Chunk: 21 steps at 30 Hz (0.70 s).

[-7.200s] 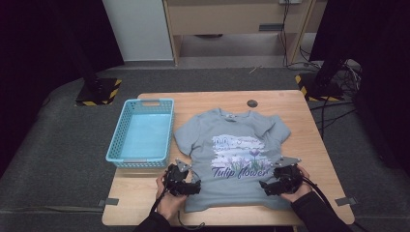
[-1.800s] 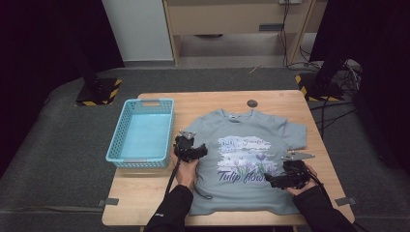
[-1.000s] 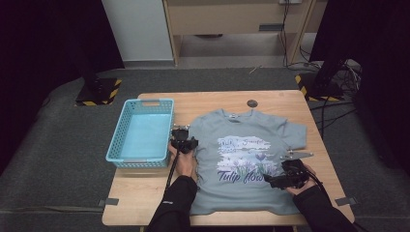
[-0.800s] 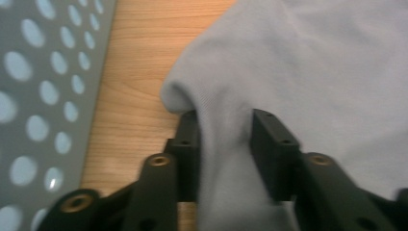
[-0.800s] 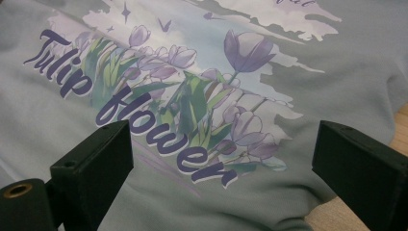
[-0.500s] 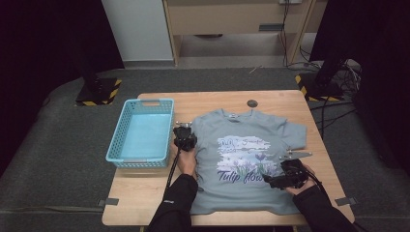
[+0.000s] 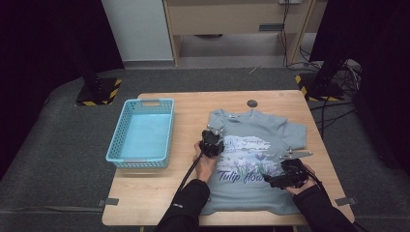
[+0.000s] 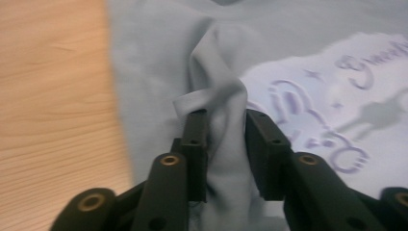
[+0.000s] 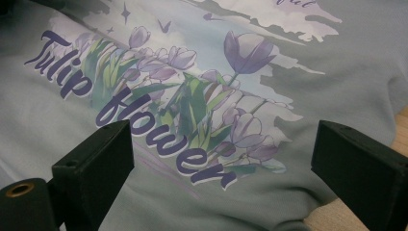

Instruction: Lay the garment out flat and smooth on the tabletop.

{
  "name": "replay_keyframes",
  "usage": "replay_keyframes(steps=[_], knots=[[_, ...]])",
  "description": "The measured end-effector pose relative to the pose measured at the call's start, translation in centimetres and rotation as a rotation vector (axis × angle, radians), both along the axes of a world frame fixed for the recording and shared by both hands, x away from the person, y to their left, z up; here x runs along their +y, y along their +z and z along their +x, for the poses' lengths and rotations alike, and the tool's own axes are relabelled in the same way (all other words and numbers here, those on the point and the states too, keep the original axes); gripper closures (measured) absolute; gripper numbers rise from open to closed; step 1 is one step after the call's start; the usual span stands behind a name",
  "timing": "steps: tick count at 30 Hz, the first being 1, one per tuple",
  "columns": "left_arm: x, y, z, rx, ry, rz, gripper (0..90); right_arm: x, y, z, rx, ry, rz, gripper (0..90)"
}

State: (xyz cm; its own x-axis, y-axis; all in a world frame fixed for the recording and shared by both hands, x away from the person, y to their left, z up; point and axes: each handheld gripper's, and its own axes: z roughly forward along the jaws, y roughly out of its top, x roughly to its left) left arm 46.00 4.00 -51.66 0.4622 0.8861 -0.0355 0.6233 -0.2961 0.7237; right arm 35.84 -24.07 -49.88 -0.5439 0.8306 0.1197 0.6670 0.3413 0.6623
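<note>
The left gripper point(image 8: 223, 139) is pinching a thin T-shirt point(image 7: 261, 159) fold that risks slipping free; the right gripper point(image 9: 231, 163) is hanging wide open.

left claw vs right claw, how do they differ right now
The left claw is nearly closed, pinching a raised fold of the grey-green printed t-shirt; the right claw is wide open and grips nothing. The left sits at the shirt's left sleeve side near the blue plastic basket; the right hovers over the lower right, by the "Tulip flower" print. Both have black jaws and are over the same shirt.
</note>
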Motion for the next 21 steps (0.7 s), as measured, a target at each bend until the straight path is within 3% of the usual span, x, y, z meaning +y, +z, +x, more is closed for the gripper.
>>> replay_keyframes(steps=[3, 7, 10, 13, 21], knots=[[0.6, 0.5, 0.1, -0.004, -0.019, -0.083, 58.4, 0.0, 0.0, 0.0, 0.001, 0.003, 0.000, 7.6], [2.9, 2.0, 0.6, -0.023, 0.015, -0.180, 53.1, 0.0, 0.0, 0.0, -0.002, 0.003, 0.000, 7.8], [4.2, 2.4, 1.1, -0.008, 0.031, -0.205, 49.6, 0.1, 0.0, 0.1, 0.001, 0.006, -0.001, 7.9], [4.5, 2.3, 1.6, 0.021, 0.019, -0.204, 47.7, 0.1, -0.1, 0.1, 0.005, 0.010, -0.005, 8.1], [2.4, 1.2, 2.3, 0.044, -0.047, -0.188, 44.5, 0.2, -0.1, 0.1, 0.008, 0.017, -0.002, 8.5]])
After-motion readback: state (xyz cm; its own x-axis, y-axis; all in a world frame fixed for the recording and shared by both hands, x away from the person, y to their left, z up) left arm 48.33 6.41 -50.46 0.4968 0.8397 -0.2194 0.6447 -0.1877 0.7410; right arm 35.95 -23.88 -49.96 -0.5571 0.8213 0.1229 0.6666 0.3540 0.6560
